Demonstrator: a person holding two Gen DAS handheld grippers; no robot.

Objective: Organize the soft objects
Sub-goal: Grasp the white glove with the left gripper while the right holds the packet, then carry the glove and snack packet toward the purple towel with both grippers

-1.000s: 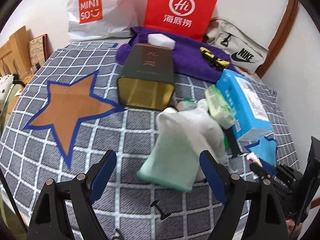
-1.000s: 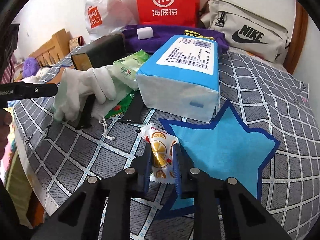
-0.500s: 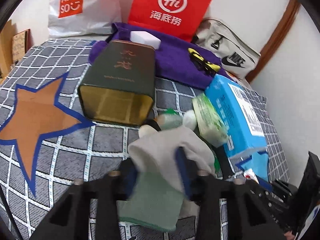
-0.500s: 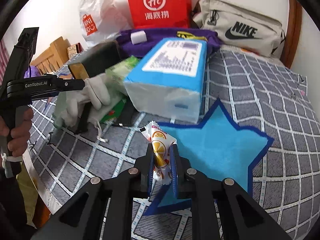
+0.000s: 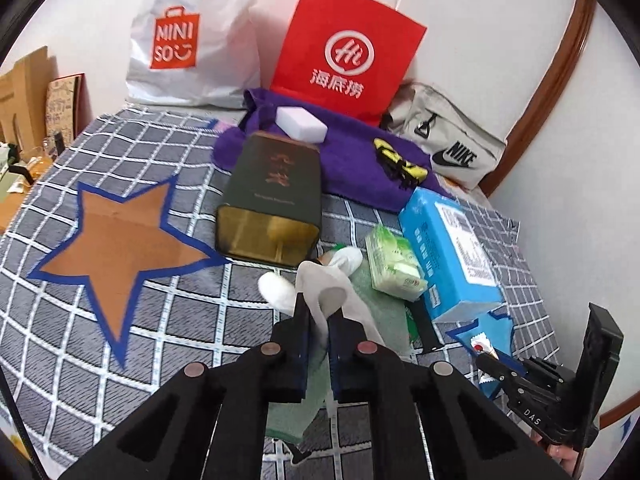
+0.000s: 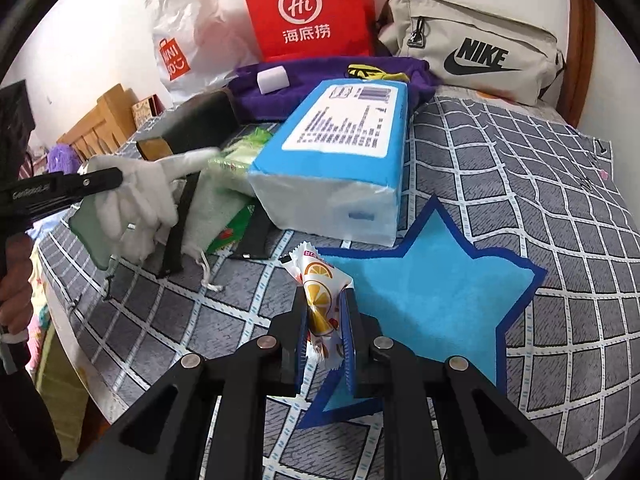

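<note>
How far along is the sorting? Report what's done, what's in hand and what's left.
Done: nothing shows as sorted; the brown star and the blue star both lie bare. In hand: the left gripper, whose jaws have just closed, pinches the white glove; the right gripper holds the orange-print snack packet at the blue star's edge. Left: the green tissue pack, blue tissue pack and green cloth sit unsorted.

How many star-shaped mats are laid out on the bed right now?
2. The brown star mat lies on the checked cover left of the dark tin; the blue star mat lies in front of the blue tissue pack. Others may be out of view.
</note>
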